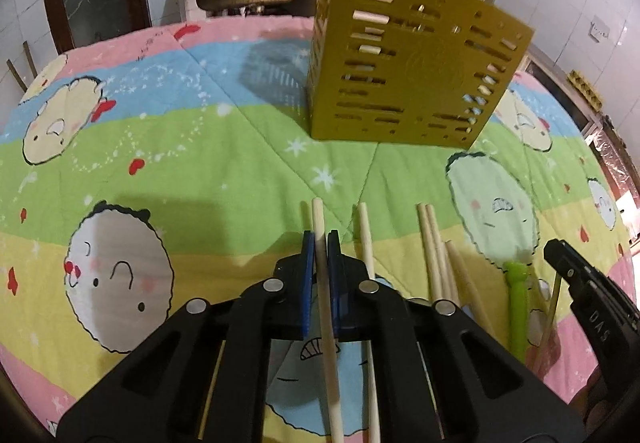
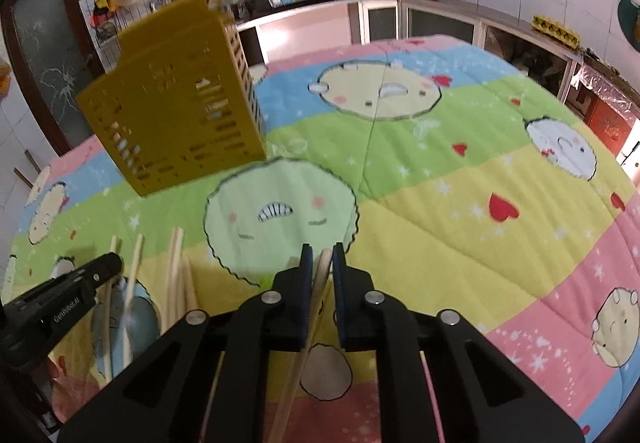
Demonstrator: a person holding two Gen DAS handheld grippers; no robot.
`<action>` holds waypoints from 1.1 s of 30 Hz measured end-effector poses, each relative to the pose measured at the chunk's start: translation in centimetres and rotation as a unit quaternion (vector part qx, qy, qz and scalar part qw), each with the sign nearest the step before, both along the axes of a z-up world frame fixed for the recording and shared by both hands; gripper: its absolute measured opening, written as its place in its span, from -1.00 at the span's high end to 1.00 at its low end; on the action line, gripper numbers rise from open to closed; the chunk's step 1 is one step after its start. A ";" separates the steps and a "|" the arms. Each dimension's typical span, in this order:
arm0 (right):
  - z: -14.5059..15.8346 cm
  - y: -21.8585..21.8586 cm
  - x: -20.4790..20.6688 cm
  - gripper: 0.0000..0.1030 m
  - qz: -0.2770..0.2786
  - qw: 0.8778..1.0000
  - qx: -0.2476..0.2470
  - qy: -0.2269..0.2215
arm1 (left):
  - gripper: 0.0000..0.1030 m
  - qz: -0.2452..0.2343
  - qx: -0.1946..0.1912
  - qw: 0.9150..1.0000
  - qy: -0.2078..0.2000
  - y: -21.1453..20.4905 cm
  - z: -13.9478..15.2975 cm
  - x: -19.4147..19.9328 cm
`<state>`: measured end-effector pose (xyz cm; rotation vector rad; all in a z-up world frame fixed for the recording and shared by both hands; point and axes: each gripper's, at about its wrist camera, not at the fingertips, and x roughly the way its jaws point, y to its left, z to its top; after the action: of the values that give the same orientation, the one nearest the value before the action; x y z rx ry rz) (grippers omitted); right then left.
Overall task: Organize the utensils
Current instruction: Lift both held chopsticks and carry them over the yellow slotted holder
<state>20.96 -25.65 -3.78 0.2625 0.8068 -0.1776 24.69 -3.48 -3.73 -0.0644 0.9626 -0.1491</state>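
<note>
Left tongs point(image 1: 321, 239) and right tongs point(image 2: 323, 255) each pinch one chopstick point(image 1: 326, 307) centre-frame; a long overhang could twist either stick loose before reaching the holder point(image 1: 408, 63).

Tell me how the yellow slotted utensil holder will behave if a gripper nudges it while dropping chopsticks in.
The yellow utensil holder is tall on a soft quilt, so it probably tips easily. Thin slotted plastic suggests it is light and may slide. Chopsticks already inside could make it top-heavy.

Indoor light, moderately bright, warm cast. Strong fisheye bending and dark vignette at corners in both views. Yellow holder point(image 1: 408, 55) casts a soft shadow leftward on the quilt point(image 1: 168, 147). Holder edges motion-blurred in right wrist view.
</note>
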 end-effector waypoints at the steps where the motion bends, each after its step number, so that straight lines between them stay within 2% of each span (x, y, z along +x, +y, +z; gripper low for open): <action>1: 0.4 -0.2 -0.2 0.80 0.000 1.000 0.001 -0.009 | 0.90 0.000 -0.001 1.000 -0.007 0.0 0.4 -0.2; 9: 4.9 -0.8 -2.2 0.81 0.005 0.995 -0.021 -0.094 | 0.91 0.003 -0.012 0.997 -0.072 0.7 4.4 -2.6; 18: 9.4 0.0 -5.4 0.88 0.019 0.982 -0.043 -0.185 | 0.91 0.019 -0.029 0.988 -0.149 2.8 8.8 -5.9; 23: 10.5 1.0 -7.3 0.88 0.032 0.973 -0.057 -0.221 | 0.91 0.018 -0.024 0.981 -0.191 3.5 9.8 -8.3; 33: 10.5 1.6 -9.7 0.88 0.046 0.964 -0.061 -0.254 | 0.89 0.026 -0.022 0.970 -0.242 5.1 10.0 -11.6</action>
<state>11.25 -24.05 6.74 0.1433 0.2945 -0.0652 13.04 1.62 6.26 -0.0885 0.4697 -0.1293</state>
